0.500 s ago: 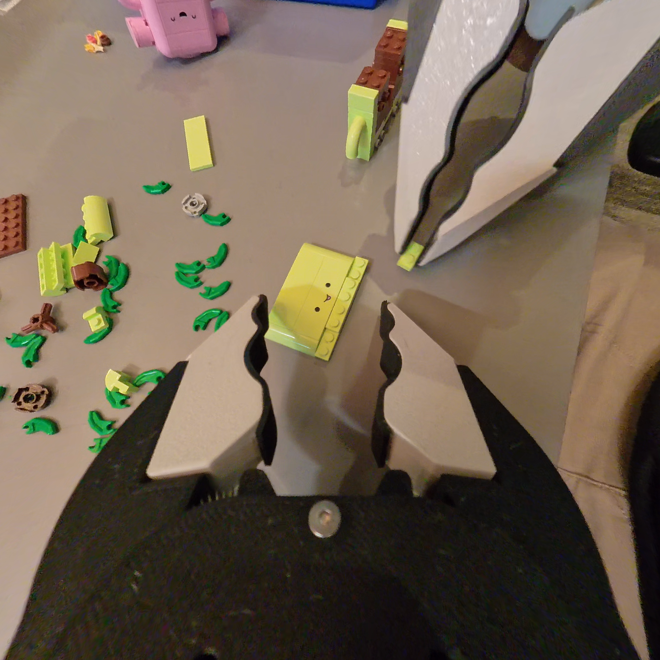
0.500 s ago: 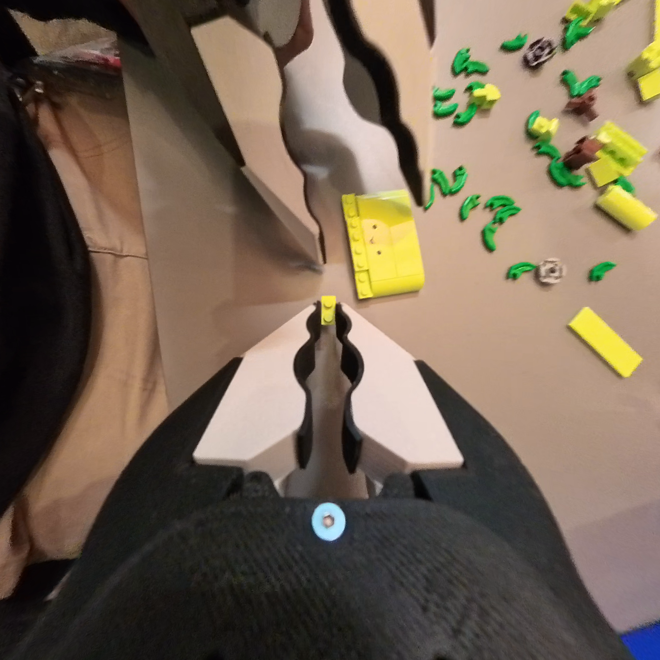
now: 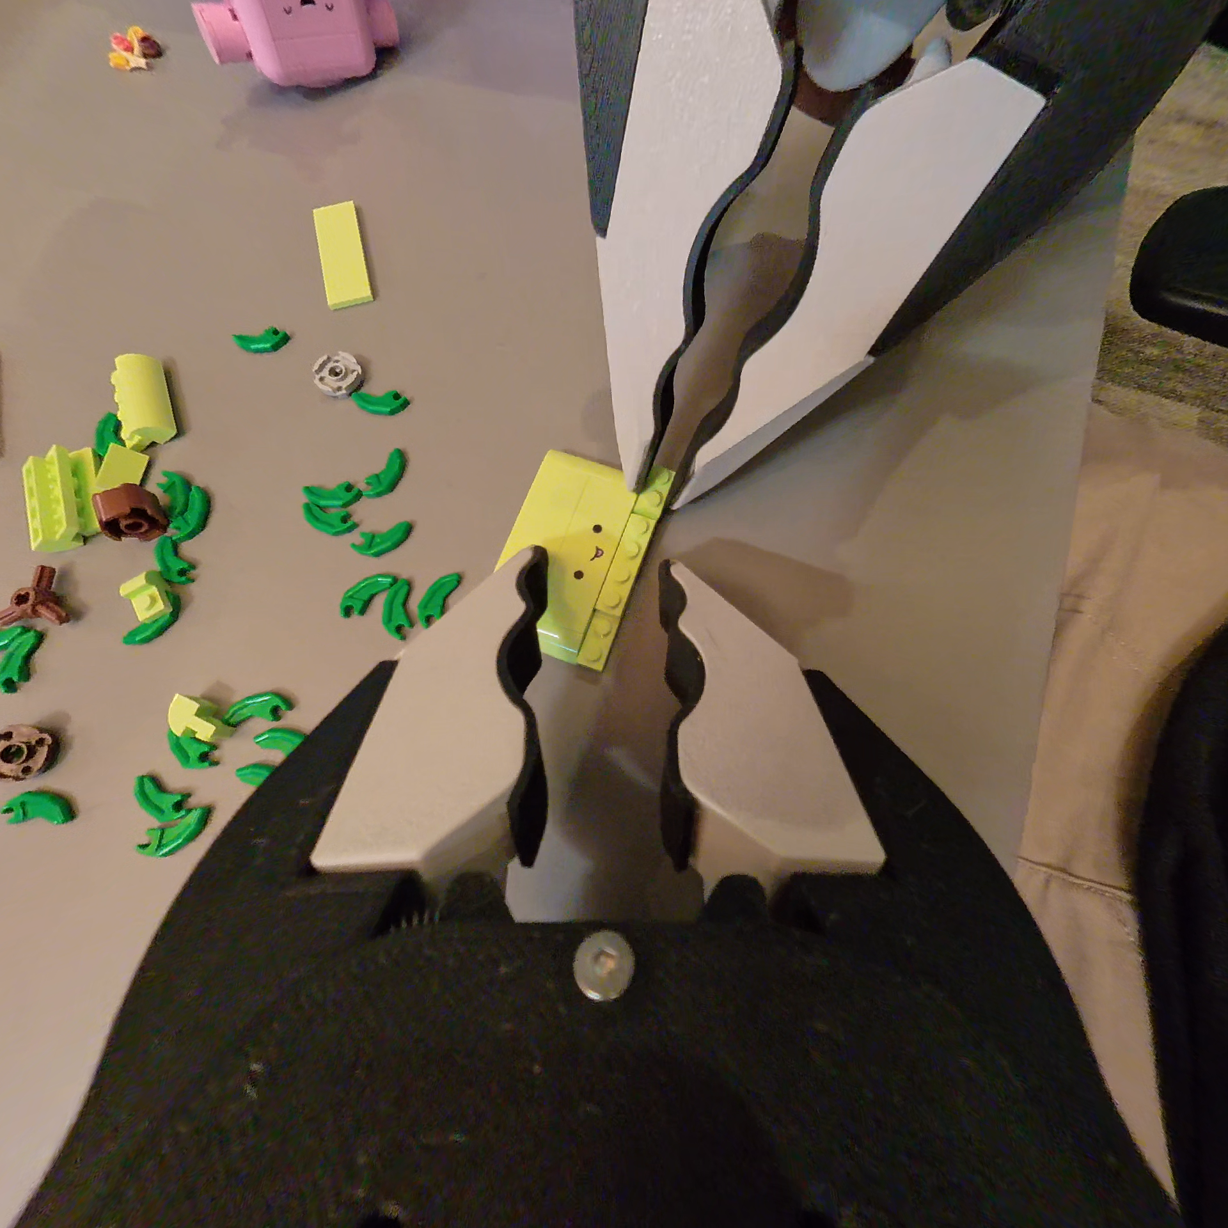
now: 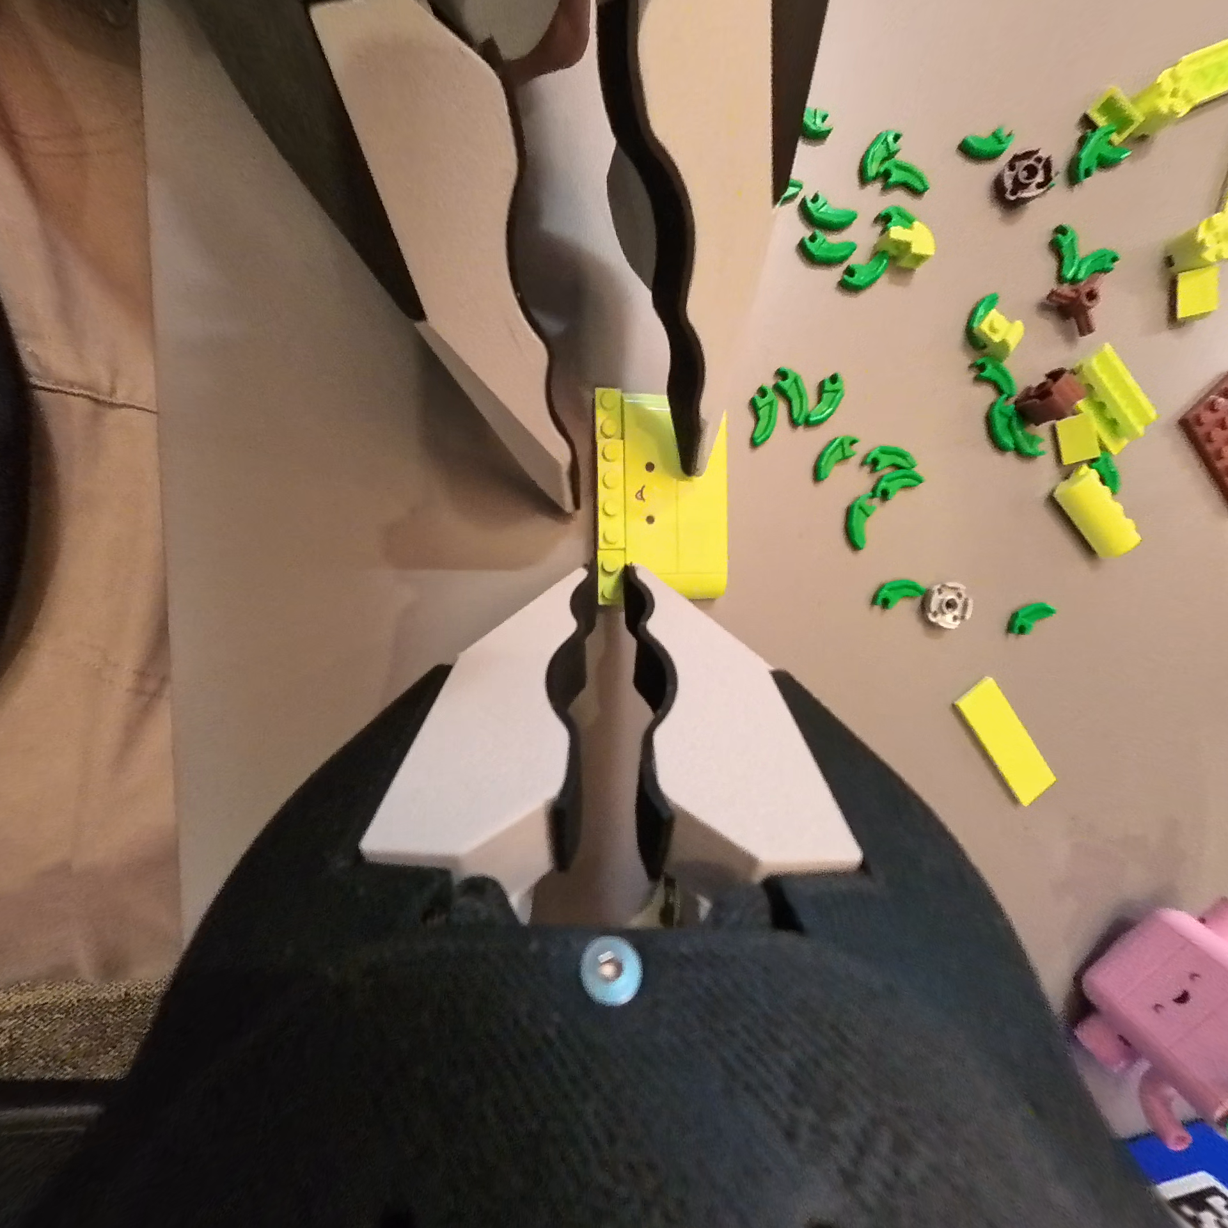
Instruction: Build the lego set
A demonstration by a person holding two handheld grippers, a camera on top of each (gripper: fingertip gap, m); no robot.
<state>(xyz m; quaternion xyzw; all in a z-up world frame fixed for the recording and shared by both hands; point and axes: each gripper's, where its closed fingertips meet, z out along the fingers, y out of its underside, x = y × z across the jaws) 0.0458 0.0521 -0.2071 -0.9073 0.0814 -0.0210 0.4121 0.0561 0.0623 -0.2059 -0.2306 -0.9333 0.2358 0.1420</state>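
Lying loose at the left of the left wrist view are many green leaf pieces (image 3: 359, 508), lime bricks (image 3: 56, 505) and a lime flat tile (image 3: 341, 255), so most of the build is seemingly waiting; a pink figure (image 3: 302, 36) is sitting finished (or nearly) at the far edge. Moving rightward, the lime face panel (image 3: 585, 565) is lying flat on the grey table (image 3: 465, 166). The left gripper (image 3: 601, 585) is hanging released, its fingers straddling the panel's near end. The right gripper (image 4: 608, 585) is clenching a small lime plate (image 4: 610, 579), pressing it at the far end of the panel's studded strip.
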